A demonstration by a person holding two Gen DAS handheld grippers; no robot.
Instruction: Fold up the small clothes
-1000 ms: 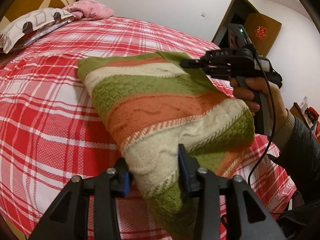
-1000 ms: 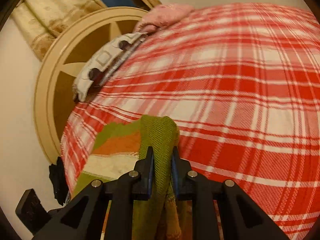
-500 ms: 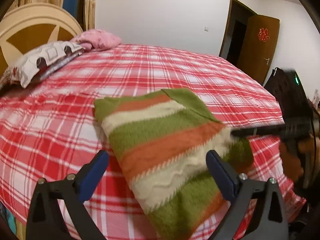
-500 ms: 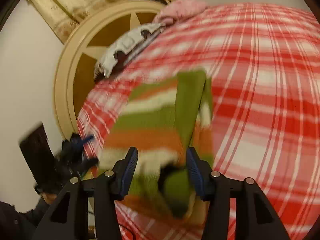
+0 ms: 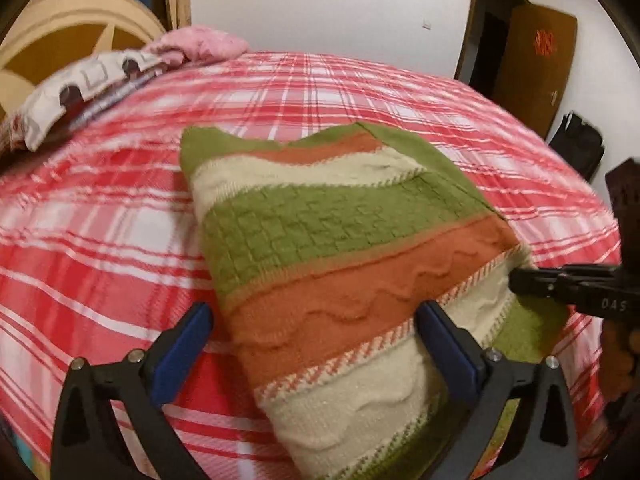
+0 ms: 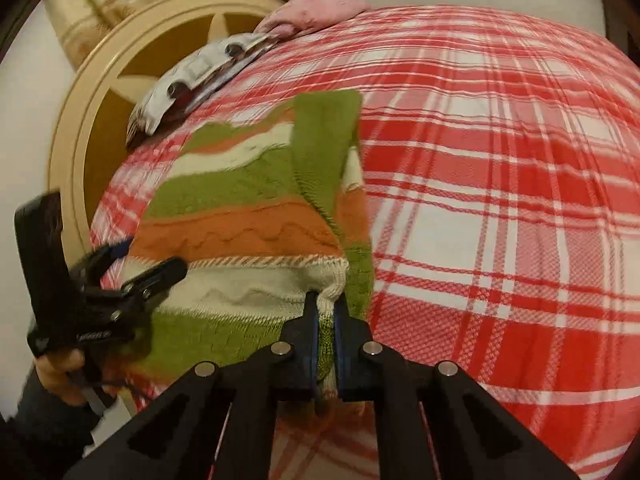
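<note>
Pillow lying at the headboard, far left | left gripper hanging with jaws spread wide, touching nothing, straddling the near edge of the sweater | folded striped sweater lying on the plaid bed | right gripper pinching the sweater's cream right corner, jaws together on it

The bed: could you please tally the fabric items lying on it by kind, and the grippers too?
Striped knit sweater: 1
Patterned pillow: 1
Pink pillow: 1
Grippers: 2, left gripper and right gripper
Total: 5
</note>
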